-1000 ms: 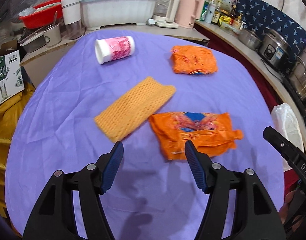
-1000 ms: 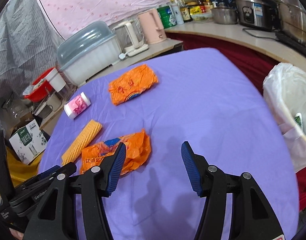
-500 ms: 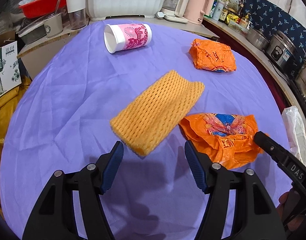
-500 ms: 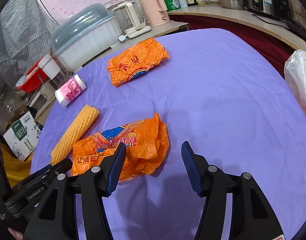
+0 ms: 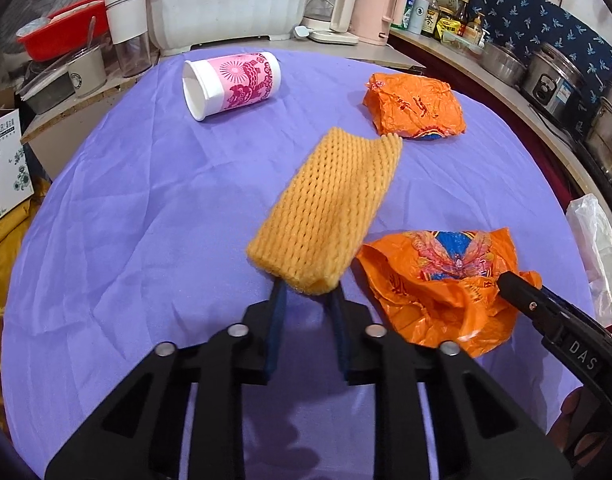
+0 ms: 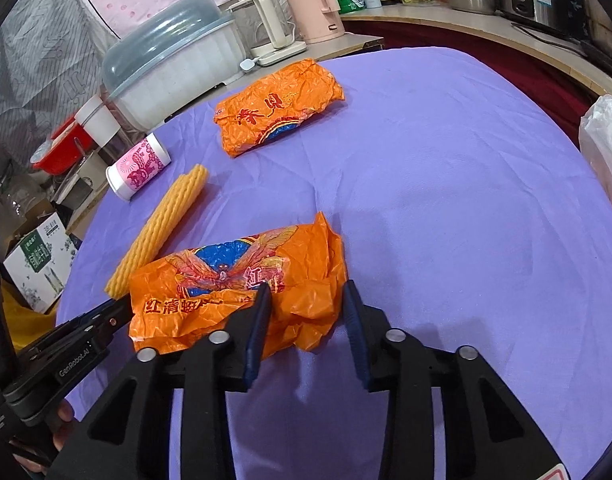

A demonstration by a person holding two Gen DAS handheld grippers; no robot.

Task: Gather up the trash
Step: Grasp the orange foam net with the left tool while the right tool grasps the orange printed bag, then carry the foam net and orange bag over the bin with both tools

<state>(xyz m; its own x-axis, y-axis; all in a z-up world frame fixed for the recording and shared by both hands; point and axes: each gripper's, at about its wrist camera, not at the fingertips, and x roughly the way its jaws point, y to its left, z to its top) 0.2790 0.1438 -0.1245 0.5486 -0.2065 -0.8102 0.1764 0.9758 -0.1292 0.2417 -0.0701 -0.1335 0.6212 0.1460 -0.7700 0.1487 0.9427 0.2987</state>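
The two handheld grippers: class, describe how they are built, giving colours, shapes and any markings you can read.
Both the left gripper and the right gripper have black frames with triangular cut-outs, silver round bolt heads and flat dark blue finger pads. From the side, one body reads "GenRobot.AI" and the other "DAS". No cables or sleeves show.

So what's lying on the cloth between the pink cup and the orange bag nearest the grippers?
The yellow foam net sleeve lies between the pink cup and the near orange bag, clearest in the right wrist view.
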